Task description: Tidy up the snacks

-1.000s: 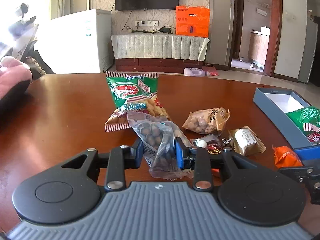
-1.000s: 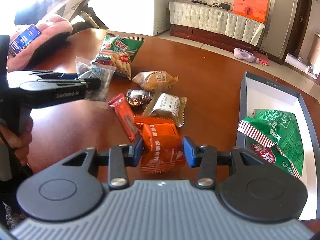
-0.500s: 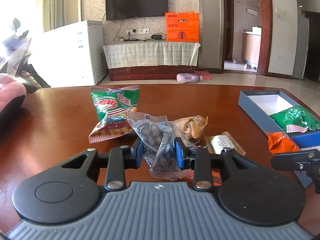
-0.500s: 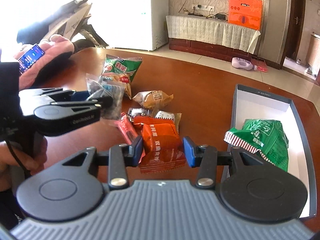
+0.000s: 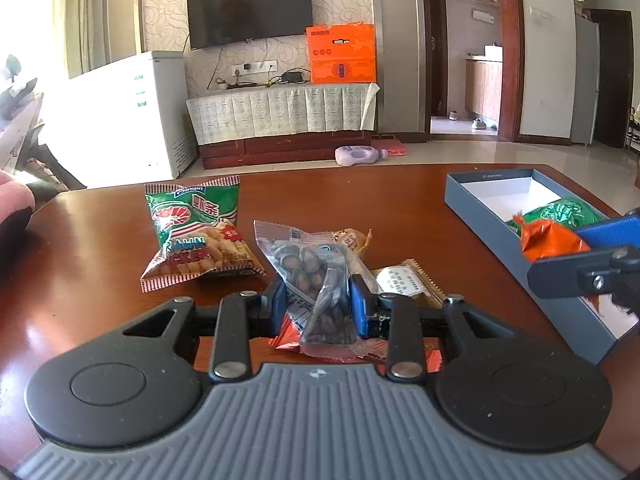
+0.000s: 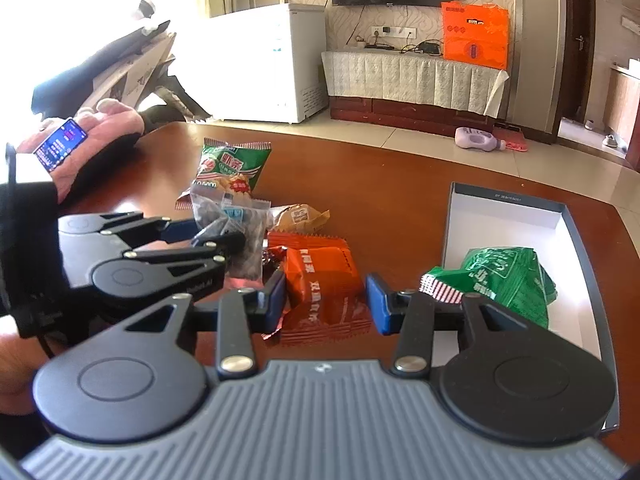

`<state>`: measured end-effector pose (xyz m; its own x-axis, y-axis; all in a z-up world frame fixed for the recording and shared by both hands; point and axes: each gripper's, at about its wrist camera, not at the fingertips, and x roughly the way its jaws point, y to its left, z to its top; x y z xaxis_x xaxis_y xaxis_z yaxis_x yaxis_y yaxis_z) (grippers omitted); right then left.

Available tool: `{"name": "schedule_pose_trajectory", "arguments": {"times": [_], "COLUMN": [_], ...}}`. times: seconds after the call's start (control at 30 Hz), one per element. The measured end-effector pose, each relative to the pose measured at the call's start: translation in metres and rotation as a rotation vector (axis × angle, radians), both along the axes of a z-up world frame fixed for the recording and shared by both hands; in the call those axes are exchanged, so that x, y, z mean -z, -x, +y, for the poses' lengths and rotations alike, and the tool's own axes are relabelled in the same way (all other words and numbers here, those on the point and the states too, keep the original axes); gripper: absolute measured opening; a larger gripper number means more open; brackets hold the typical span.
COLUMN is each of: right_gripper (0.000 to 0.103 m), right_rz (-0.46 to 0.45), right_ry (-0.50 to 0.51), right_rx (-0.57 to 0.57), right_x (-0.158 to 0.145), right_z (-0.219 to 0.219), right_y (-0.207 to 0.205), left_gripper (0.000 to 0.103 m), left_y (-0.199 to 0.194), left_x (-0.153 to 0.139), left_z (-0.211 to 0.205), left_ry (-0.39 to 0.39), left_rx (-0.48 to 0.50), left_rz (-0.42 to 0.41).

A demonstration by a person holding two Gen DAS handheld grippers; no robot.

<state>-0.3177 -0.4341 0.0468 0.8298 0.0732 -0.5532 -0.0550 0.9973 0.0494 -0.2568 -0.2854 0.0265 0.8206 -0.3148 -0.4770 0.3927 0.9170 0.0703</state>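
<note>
Left wrist view, clear nut bag clamped between jaws, right jaws clamped on orange packet near blue box

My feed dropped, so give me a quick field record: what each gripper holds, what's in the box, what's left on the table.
left gripper: shut on clear nut packet
right gripper: shut on orange packet
box: blue, open, holds one green bag
on table: prawn cracker bag, tan packet, beige packet
</note>
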Motion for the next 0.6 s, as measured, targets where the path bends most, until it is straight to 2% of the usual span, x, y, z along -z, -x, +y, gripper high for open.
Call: {"name": "schedule_pose_trajectory", "arguments": {"times": [0.6], "right_gripper": [0.046], "right_rz": [-0.063], "right_ry": [-0.038], "right_rx": [0.033], "right_x": [-0.011], "right_z": [-0.02], "right_y": [0.015], "left_gripper": [0.037], "left_y": [0.005], "left_x": [-0.004], "left_z": [-0.025], "left_ry": [0.002], "left_rx": [0.068], "left_rz": [-0.012]}}
